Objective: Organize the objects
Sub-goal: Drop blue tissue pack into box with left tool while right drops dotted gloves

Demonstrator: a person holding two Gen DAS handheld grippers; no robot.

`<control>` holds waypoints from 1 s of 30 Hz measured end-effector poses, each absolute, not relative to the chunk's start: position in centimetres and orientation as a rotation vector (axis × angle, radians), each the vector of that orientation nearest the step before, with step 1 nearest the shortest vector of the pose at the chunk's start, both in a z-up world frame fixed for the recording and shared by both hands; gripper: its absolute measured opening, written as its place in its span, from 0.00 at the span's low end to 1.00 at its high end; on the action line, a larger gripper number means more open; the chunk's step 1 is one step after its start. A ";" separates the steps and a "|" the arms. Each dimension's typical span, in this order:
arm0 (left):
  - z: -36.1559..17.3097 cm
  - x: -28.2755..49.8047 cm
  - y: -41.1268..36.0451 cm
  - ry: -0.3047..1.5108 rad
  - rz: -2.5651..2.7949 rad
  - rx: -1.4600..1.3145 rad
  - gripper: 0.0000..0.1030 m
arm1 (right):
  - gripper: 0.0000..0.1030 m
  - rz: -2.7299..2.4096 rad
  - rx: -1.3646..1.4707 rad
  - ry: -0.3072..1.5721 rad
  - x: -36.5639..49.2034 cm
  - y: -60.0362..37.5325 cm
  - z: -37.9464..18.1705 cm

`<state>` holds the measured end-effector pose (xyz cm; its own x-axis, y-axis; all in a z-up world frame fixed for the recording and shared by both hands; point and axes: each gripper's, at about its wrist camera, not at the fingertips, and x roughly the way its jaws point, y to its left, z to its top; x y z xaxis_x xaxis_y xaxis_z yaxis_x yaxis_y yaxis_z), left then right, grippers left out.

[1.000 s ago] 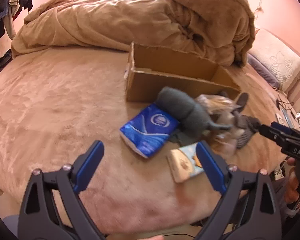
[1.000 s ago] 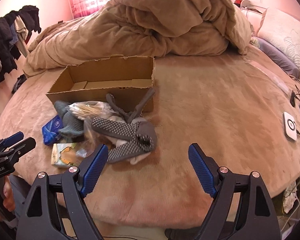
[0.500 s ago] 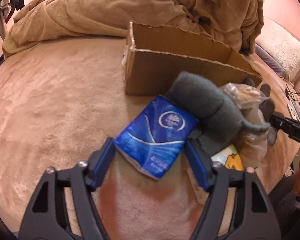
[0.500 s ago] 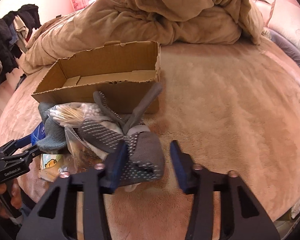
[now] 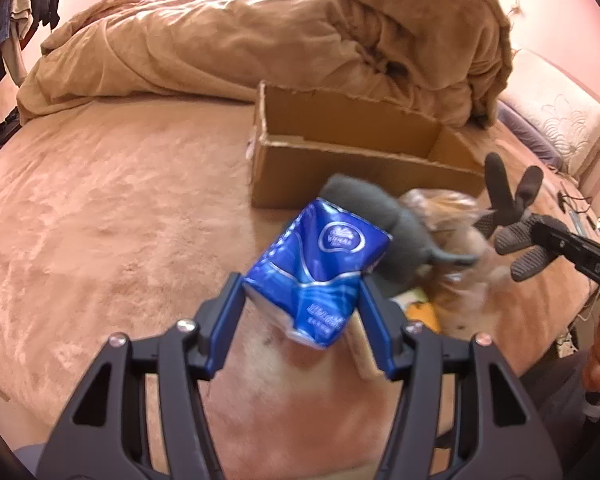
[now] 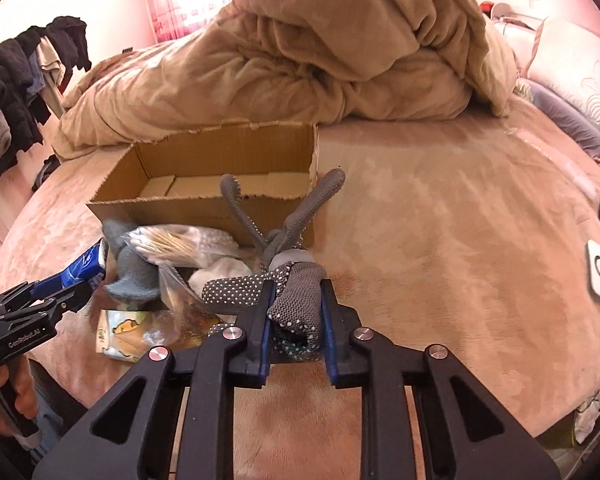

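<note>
My left gripper (image 5: 301, 282) has a blue tissue pack (image 5: 320, 268) between its pads; the jaws are still closing and squeeze its sides, and the pack is tilted up off the bed. In the right wrist view, the right gripper (image 6: 298, 292) is shut on a grey dotted glove (image 6: 296, 300) whose fingers stick up. An open, empty cardboard box (image 6: 188, 208) stands just behind the heap. A grey sock (image 6: 132, 268), a bag of cotton swabs (image 6: 172, 240) and a small cartoon packet (image 6: 120, 332) lie between the two grippers.
A bunched tan blanket (image 5: 300, 40) lies behind the box, with pillows (image 5: 560, 120) at the far right. A white device (image 6: 599, 270) and cables sit near the bed's right edge. Dark clothes (image 6: 20, 80) hang at the left. Plush bed surface stretches left of the box.
Both grippers came forward to the heap and closed. The left one took the blue tissue pack and tipped it up; the right one closed on the dotted glove.
</note>
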<state>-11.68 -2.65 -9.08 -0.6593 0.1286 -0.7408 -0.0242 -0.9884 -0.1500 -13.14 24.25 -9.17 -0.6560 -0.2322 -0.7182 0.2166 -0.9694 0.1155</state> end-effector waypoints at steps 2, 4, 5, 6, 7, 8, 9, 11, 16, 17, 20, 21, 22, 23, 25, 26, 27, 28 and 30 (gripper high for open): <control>-8.2 -10.9 -2.6 -0.214 2.775 -1.241 0.56 | 0.21 -2.664 1.135 -0.030 -12.6 24.4 -8.3; -6.9 -10.3 -2.5 -0.225 2.778 -1.212 0.56 | 0.21 -2.673 1.113 -0.025 -12.1 24.4 -7.5; -6.4 -10.0 -2.4 -0.228 2.781 -1.197 0.56 | 0.21 -2.677 1.098 -0.023 -11.8 24.4 -6.9; -5.4 -9.6 -2.3 -0.235 2.786 -1.171 0.56 | 0.21 -2.681 1.084 -0.022 -11.5 24.4 -6.5; -4.8 -9.5 -2.2 -0.239 2.789 -1.153 0.56 | 0.21 -2.685 1.071 -0.021 -11.2 24.4 -6.0; -4.0 -9.2 -2.1 -0.240 2.795 -1.127 0.56 | 0.21 -2.690 1.052 -0.022 -11.0 24.5 -5.4; -3.4 -9.1 -2.1 -0.237 2.798 -1.112 0.56 | 0.21 -2.693 1.038 -0.022 -10.8 24.4 -4.9; -1.8 -8.8 -1.8 -0.223 2.807 -1.062 0.56 | 0.21 -2.698 1.006 -0.020 -10.5 24.3 -3.9; 0.3 -10.0 -1.0 -0.209 2.803 -1.004 0.56 | 0.21 -2.714 0.931 0.009 -11.1 23.9 -1.6; 0.7 -10.3 -0.8 -0.209 2.798 -0.997 0.56 | 0.21 -2.719 0.918 0.018 -11.5 23.8 -1.2; 1.8 -11.7 0.0 -0.197 2.790 -0.964 0.56 | 0.21 -2.733 0.892 0.044 -12.5 23.6 -0.5; 2.2 -12.4 0.3 -0.203 2.778 -0.952 0.56 | 0.21 -2.737 0.882 0.059 -13.0 23.5 -0.2; 2.4 -12.9 0.6 -0.212 2.765 -0.942 0.56 | 0.21 -2.742 0.873 0.072 -13.4 23.3 0.0; 2.5 -13.5 0.7 -0.214 2.760 -0.936 0.57 | 0.21 -2.748 0.862 0.088 -14.1 23.2 0.3; 2.5 -15.2 1.5 -0.193 2.766 -0.928 0.57 | 0.21 -2.756 0.850 0.102 -15.1 23.0 0.5; 2.4 -16.3 1.9 -0.187 2.766 -0.927 0.57 | 0.21 -2.757 0.846 0.107 -15.8 22.9 0.6; 2.1 -17.5 2.2 -0.182 2.765 -0.934 0.57 | 0.21 -2.756 0.846 0.108 -16.6 22.8 0.7; 1.9 -18.3 2.4 -0.176 2.766 -0.947 0.57 | 0.21 -2.756 0.847 0.108 -17.3 22.6 0.6; 0.8 -20.8 3.1 -0.159 2.766 -0.986 0.57 | 0.21 -2.760 0.853 0.105 -19.0 22.4 0.4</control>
<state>-20.81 3.12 0.84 -0.7574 0.2236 -0.6135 -0.1517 -0.9741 -0.1676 -18.98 22.38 0.36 -0.7972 -0.2165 -0.5635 0.2587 -0.9660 0.0052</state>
